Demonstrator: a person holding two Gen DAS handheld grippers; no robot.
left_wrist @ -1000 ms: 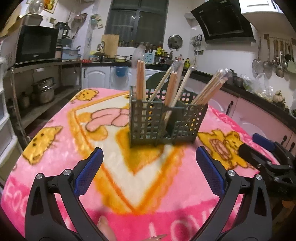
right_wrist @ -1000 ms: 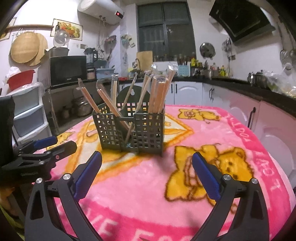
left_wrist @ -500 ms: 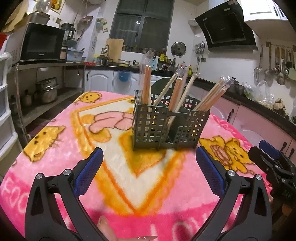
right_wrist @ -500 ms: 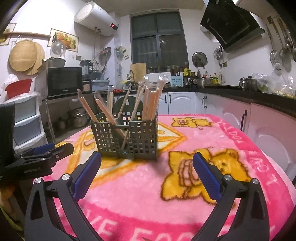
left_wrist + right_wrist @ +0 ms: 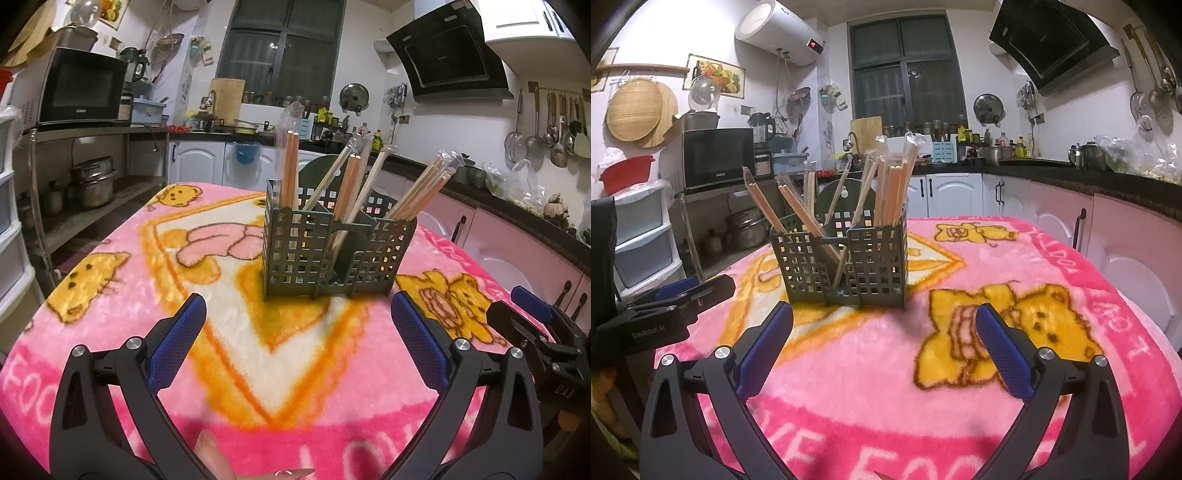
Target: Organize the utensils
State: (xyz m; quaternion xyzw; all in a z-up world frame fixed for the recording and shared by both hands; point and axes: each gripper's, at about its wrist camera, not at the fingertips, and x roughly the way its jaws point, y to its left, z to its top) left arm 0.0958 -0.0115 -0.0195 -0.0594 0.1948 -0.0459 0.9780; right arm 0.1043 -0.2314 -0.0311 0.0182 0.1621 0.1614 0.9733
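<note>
On the left wrist view: left claw [image 5: 295, 325] spread wide, holding nothing, hovering low over the pink blanket [image 5: 110, 295] that covers the bench. The dark green mesh utensil holder [image 5: 332, 254] stands upright ahead, just past the fingertips, roughly centred between them. Wrapped chopsticks [image 5: 424, 188] fan out of its compartments: one bundle near-upright at the left [image 5: 290, 170], others leaning right. The right claw's body shows at the far right edge, low and off to the side. A fingernail shows at the bottom edge.

Judgement: nothing loose on the blanket, so this is either the start of re-sorting or near the end. The next move likely calls for picking one bundle, closing in from above on its upper shaft, clear of the neighbours.

On the right wrist view: right claw [image 5: 884, 325] also spread, nothing held, the holder [image 5: 842, 266] ahead and slightly left of its centreline. This side shows what the left cannot: chopsticks [image 5: 764, 203] leaning hard left and crossing in the middle compartment [image 5: 842, 258], plus a tight upright bundle at the right corner [image 5: 894, 192]. Left claw [image 5: 676, 299] sits low at the left, apart from the holder. The crossed sticks could snag if one is pulled at an angle.
</note>
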